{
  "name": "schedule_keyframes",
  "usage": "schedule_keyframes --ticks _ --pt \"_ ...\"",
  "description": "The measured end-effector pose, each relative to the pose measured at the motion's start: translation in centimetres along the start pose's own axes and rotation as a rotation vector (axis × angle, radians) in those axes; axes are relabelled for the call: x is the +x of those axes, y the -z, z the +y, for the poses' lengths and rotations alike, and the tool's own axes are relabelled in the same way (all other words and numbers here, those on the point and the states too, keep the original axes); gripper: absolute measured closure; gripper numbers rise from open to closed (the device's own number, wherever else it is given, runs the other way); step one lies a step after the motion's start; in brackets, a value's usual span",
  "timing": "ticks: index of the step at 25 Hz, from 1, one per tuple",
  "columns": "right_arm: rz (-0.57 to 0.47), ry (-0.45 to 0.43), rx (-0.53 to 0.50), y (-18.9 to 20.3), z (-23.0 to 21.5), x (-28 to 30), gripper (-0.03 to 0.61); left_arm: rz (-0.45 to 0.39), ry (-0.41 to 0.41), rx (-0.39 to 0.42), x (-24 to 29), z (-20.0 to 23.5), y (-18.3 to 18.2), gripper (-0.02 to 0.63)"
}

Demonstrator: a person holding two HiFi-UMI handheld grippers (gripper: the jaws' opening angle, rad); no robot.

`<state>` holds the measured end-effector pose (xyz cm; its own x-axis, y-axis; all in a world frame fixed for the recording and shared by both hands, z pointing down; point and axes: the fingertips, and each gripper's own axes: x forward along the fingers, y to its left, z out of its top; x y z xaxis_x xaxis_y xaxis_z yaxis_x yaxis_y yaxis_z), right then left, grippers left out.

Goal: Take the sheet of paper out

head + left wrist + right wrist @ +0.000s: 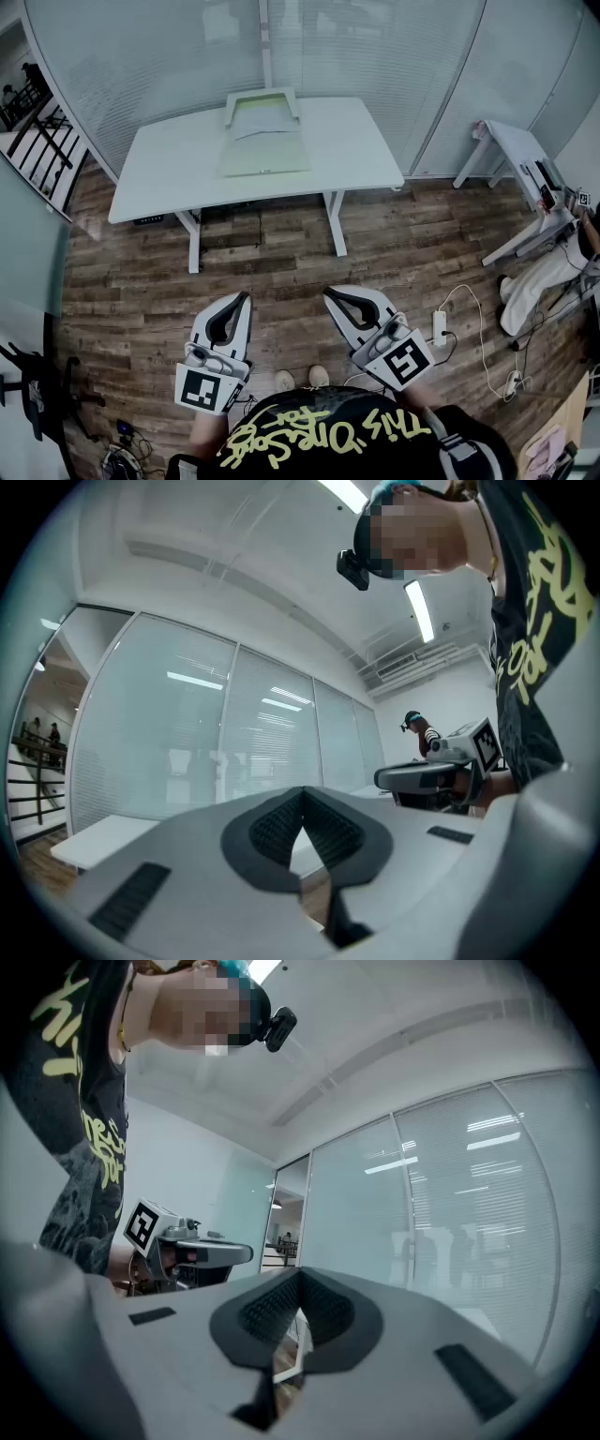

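The person stands well back from the white counter [169, 164], across a stretch of wooden floor [262, 253], so nothing has been touched yet. The left tongs [245, 297] are pressed together with nothing between them, and so are the right tongs [330, 294]. Both are held close to the body and point toward the counter.

The sheet of paper [262, 126] lies on the counter's middle, toward its far edge by the glass wall [150, 56]. It rests on the far part of a pale green folder [267, 157] that lies flat on the counter. From here I cannot tell whether a flap or clip holds the sheet down, or whether it simply lies loose.

To my eye the step in hand is the approach. Walk up square to the counter's near edge so that both tongs reach the folder without stretching. Open both tongs before they come down. One would do best pinning the folder flat to the counter. The other should take a free corner or edge of the sheet, clamp lightly, and draw it out low and level. Thin paper creases or tears under a hard pinch. It may also drag the folder along the counter if the folder is left unheld.
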<state>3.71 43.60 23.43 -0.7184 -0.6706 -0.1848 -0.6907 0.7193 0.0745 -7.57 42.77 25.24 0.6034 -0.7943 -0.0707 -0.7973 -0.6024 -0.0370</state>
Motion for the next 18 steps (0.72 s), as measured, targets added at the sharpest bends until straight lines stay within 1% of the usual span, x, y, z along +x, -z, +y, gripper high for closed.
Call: schedule_keyframes --ticks 4,8,18 --pt "0.005 -0.001 -0.014 -0.24 -0.04 -0.12 0.572 -0.011 0.012 0.032 -0.09 0.00 -0.24 0.609" --pt "0.011 0.018 -0.025 -0.55 -0.20 -0.22 0.572 -0.002 0.009 0.011 -0.13 -0.05 -0.36 0.609" --pt "0.006 0.035 -0.010 -0.61 0.10 -0.63 0.571 -0.001 0.002 0.015 -0.92 0.08 -0.33 0.609"
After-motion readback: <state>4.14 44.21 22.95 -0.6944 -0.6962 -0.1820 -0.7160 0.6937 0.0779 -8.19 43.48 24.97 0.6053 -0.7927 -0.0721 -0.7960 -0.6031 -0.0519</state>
